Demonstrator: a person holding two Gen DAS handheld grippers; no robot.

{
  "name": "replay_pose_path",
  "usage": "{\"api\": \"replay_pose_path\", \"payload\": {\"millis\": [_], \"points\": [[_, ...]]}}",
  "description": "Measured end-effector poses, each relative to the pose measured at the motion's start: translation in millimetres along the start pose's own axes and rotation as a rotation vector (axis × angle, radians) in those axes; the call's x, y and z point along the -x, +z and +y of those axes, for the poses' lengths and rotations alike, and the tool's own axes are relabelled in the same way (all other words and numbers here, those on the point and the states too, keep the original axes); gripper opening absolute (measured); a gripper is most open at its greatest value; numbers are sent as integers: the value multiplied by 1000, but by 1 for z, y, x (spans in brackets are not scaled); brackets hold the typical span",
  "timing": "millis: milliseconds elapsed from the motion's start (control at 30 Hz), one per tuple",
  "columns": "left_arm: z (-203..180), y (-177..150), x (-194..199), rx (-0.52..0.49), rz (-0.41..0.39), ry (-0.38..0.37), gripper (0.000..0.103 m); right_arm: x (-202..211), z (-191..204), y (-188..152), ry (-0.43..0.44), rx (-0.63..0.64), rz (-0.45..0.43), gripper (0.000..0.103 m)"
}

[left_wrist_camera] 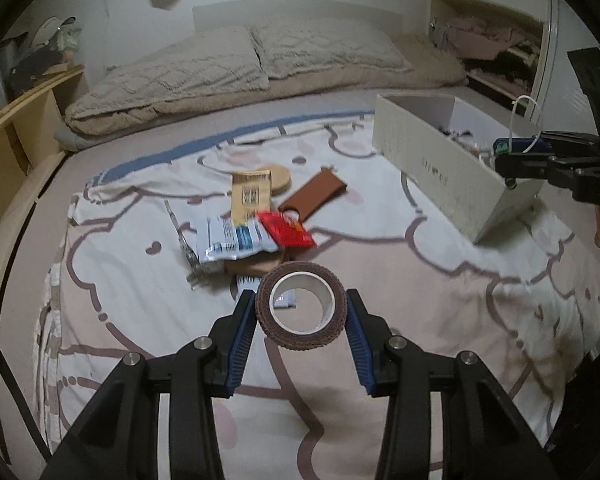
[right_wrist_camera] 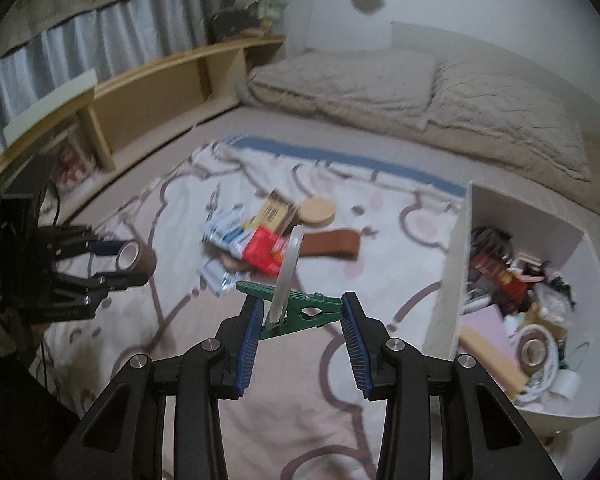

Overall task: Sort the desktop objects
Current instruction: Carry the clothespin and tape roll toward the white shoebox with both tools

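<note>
In the left wrist view my left gripper (left_wrist_camera: 300, 296) is shut on a brown tape roll (left_wrist_camera: 300, 334), held above the patterned bedspread. The right wrist view shows the same roll (right_wrist_camera: 129, 257) in that gripper (right_wrist_camera: 134, 262) at the far left. My right gripper (right_wrist_camera: 300, 300) is shut on a green plastic clip (right_wrist_camera: 300, 314) that carries a clear ring (right_wrist_camera: 287, 272). From the left wrist view, this gripper (left_wrist_camera: 506, 164) hangs over the near corner of the white box (left_wrist_camera: 440, 168). A pile of packets (left_wrist_camera: 236, 238), with a red packet (left_wrist_camera: 287, 230) on top, lies on the bed ahead.
The white box (right_wrist_camera: 456, 264) at the right holds several mixed items. A brown case (left_wrist_camera: 314, 196), a round wooden lid (left_wrist_camera: 280, 178) and a yellow packet (left_wrist_camera: 250, 196) lie by the pile. Pillows (left_wrist_camera: 228, 60) sit at the bed's head and a wooden shelf (right_wrist_camera: 148, 80) runs along the left.
</note>
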State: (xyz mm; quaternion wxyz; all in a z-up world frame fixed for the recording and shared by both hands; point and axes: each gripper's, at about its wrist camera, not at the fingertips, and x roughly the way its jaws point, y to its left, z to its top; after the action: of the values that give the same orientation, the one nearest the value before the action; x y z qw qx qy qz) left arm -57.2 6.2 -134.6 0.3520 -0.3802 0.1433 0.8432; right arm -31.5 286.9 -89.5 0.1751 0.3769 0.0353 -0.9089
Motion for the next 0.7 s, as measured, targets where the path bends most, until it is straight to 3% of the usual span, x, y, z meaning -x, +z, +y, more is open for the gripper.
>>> {"api": "replay_pose_path", "payload": {"millis": [400,700], "points": [[-7,32,23,47,-89,2,44,61,-86,11,-179,-198,-143,41],[-20,49,24,61,-111,-11,44,77,-151,-8,-326,-312,-117,41]]}}
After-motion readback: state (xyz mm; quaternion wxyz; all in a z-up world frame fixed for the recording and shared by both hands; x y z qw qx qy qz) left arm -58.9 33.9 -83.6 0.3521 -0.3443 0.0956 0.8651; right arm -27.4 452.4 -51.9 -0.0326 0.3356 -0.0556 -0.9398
